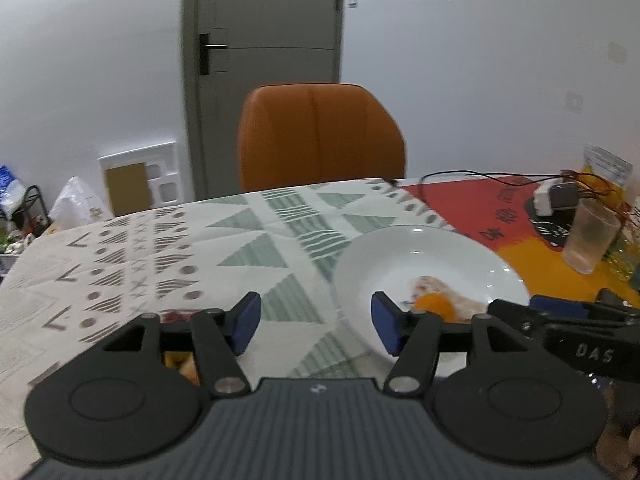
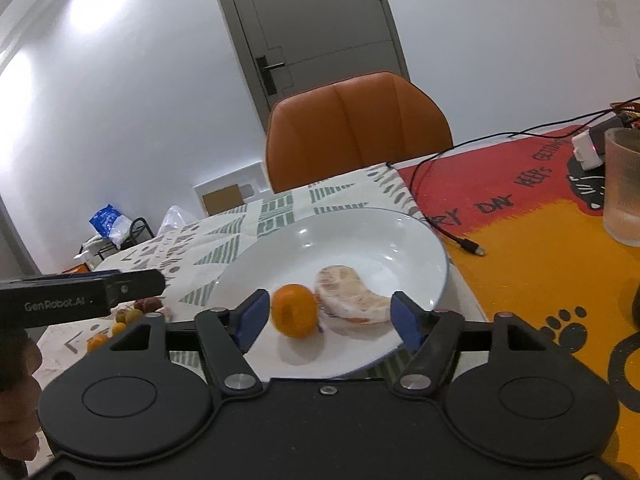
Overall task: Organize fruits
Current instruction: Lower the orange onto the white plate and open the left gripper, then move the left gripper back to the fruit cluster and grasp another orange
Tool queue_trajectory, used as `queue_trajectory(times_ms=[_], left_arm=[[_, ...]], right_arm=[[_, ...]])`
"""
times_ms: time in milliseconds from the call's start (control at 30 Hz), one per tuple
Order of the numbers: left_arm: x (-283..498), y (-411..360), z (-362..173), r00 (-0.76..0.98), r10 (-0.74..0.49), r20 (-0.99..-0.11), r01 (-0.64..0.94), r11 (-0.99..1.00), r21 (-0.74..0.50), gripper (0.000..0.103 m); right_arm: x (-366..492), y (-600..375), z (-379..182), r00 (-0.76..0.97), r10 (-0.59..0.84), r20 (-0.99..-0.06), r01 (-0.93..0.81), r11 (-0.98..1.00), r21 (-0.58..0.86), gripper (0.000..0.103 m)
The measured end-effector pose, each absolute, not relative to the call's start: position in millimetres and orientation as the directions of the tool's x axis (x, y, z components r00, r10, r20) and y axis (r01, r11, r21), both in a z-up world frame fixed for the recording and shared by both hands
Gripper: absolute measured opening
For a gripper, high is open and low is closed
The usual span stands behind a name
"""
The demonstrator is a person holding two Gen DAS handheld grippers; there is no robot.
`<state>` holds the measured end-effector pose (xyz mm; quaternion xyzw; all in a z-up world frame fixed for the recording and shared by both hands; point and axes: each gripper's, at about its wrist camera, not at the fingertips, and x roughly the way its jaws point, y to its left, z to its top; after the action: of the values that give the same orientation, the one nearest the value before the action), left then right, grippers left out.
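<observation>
A white plate holds a pale peeled fruit piece and a small orange fruit, which is blurred. My right gripper stands open over the plate's near edge. The orange lies between its blue pads, close to the left one, and neither pad presses on it. My left gripper is open with nothing between its fingers, over the patterned cloth left of the plate. The orange shows past its right pad. Small orange and red fruits lie on the cloth under the left gripper.
An orange chair stands behind the table. On the red and orange mat to the right are a frosted cup, a black cable and a white adapter. A grey door is in the back wall.
</observation>
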<state>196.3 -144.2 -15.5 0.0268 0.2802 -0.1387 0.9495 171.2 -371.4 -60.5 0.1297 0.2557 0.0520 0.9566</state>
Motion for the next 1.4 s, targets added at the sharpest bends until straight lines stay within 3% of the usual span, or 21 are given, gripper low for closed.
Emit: queue_trajectory(times_ms=[200,333,433,800,1400], left_arm=[[188.9,-116.5,-12.2,0.817,-0.191,-0.544,0.215,0.976,-0.019,0.064],[181.2,-98.2,-10.3,0.831,-0.152,-0.534,0.169,0.985,-0.017,0.075],[174.9,-87.5,-9.4,0.838,-0.131,-0.529,0.150,0.989,-0.007,0.077],[163.9,-52.7,-16.9,0.836,-0.081,-0.543,0.086,0.996,-0.016,0.078],[162.7,-12.4,-44.7,0.819,-0.068,-0.569,0.034,0.997,-0.070,0.078]], right_arm=[[169.5,-357.2,-56.5,0.859,0.198,-0.472,-0.071,0.959,0.273,0.074],[167.8,-348.2,-53.7,0.857,0.211,-0.470,-0.088,0.959,0.270,0.077],[166.1,-341.0,-51.4,0.856,0.220,-0.467,-0.103,0.959,0.264,0.081],[165.3,-313.8,-48.3,0.839,0.279,-0.466,-0.168,0.949,0.266,0.093],[176.6,-265.6,-56.8,0.803,0.345,-0.485,-0.249,0.935,0.253,0.093]])
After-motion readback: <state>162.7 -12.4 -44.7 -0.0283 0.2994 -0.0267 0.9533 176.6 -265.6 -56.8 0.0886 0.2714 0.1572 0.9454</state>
